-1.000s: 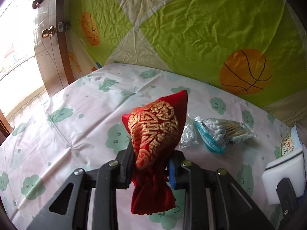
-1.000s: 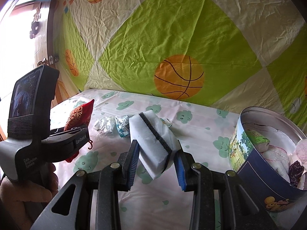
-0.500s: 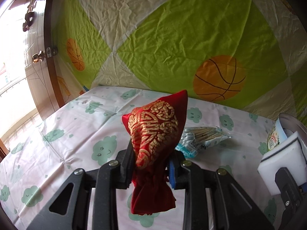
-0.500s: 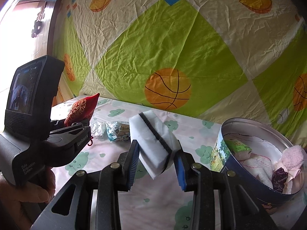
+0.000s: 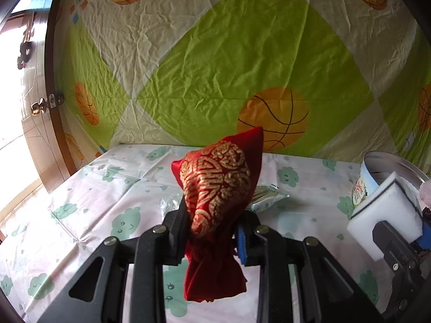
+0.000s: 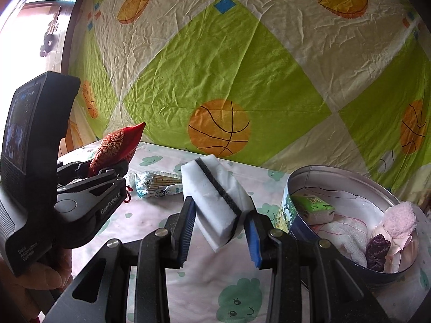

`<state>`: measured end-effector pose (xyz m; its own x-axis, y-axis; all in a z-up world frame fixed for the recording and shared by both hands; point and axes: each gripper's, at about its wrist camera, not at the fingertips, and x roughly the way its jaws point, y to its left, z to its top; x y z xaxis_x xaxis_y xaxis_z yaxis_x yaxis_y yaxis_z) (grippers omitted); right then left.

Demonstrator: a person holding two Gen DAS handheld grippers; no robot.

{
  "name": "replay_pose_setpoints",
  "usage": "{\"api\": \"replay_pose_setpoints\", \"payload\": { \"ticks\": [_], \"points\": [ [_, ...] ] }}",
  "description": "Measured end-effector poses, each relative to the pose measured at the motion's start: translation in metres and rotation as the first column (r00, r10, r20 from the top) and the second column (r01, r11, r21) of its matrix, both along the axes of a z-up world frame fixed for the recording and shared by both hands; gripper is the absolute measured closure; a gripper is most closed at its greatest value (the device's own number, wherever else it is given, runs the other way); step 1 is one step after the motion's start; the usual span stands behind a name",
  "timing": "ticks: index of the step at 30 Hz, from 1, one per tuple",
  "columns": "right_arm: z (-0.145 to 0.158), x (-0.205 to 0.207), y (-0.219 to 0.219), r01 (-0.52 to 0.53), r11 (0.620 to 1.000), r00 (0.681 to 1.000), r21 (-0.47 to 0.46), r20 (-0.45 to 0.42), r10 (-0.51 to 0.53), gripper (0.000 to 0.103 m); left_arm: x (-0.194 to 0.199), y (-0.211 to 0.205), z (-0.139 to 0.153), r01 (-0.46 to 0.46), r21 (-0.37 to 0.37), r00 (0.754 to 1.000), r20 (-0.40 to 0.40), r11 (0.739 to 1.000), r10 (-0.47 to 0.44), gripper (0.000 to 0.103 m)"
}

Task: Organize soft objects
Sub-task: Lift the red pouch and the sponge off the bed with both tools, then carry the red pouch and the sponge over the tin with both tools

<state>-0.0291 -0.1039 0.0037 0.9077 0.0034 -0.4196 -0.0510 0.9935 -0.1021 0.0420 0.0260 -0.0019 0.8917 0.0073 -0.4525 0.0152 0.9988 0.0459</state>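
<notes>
My left gripper (image 5: 211, 238) pinches the red pouch (image 5: 219, 188) at its gathered neck; it's soft and light, so it flops. My right gripper (image 6: 219, 228) squeezes the white sponge (image 6: 215, 202) across its middle, springy, beside the round tin (image 6: 293, 231).
</notes>
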Motion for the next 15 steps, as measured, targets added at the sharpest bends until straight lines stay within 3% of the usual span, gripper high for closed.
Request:
{"api": "replay_pose_setpoints", "payload": {
  "ticks": [6, 15],
  "points": [
    [0.002, -0.004, -0.004, 0.007, 1.000, 1.000, 0.000, 0.012, -0.007, 0.065, 0.002, 0.003, -0.001, 0.024, -0.061, 0.999, -0.021, 0.998, -0.026, 0.076],
    [0.008, -0.007, -0.023, 0.040, 0.999, 0.999, 0.010, 0.019, -0.040, 0.065, -0.013, -0.009, 0.002, 0.052, -0.079, 0.998, 0.030, 0.996, -0.050, 0.076]
  ]
}}
